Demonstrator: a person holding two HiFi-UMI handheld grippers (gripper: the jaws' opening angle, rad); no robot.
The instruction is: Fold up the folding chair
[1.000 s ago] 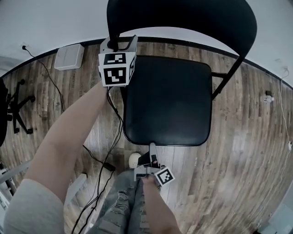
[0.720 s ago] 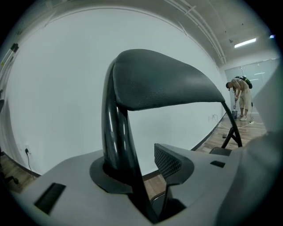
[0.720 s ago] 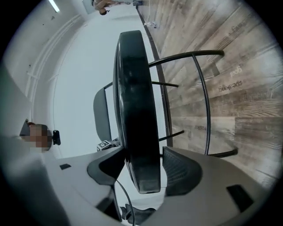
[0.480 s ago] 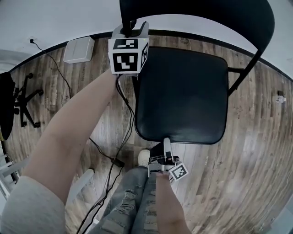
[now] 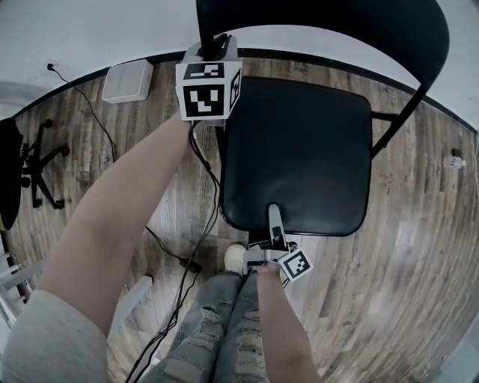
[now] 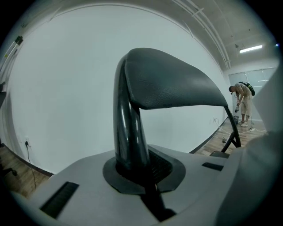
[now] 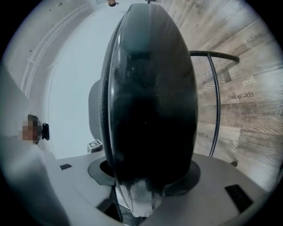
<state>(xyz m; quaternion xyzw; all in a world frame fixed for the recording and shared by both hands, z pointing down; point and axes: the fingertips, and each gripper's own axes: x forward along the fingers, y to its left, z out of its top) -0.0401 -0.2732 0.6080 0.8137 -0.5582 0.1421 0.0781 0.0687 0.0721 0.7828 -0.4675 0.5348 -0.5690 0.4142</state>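
The black folding chair stands open on the wood floor, with its seat [image 5: 299, 149] below me and its backrest [image 5: 322, 15] at the top. My left gripper [image 5: 218, 43] is at the back left upright tube [image 6: 128, 128] just under the backrest [image 6: 172, 88]. Its jaws are closing and pinch that tube. My right gripper [image 5: 275, 226] is at the seat's front edge, one finger [image 5: 274, 218] lying on top of the cushion. The seat's edge [image 7: 150, 97] fills the gap between its wide jaws, which are closing slightly; I see no pad pressing.
A white box [image 5: 129, 81] sits by the wall at upper left, with cables [image 5: 176, 247] running across the floor. An office chair base [image 5: 41, 168] is at the far left. My legs in jeans [image 5: 217, 322] stand just before the seat. A person [image 6: 242, 103] is far off.
My right gripper has moved forward, so its upper finger now reaches over the seat's front edge. The left gripper stays at the upright tube.
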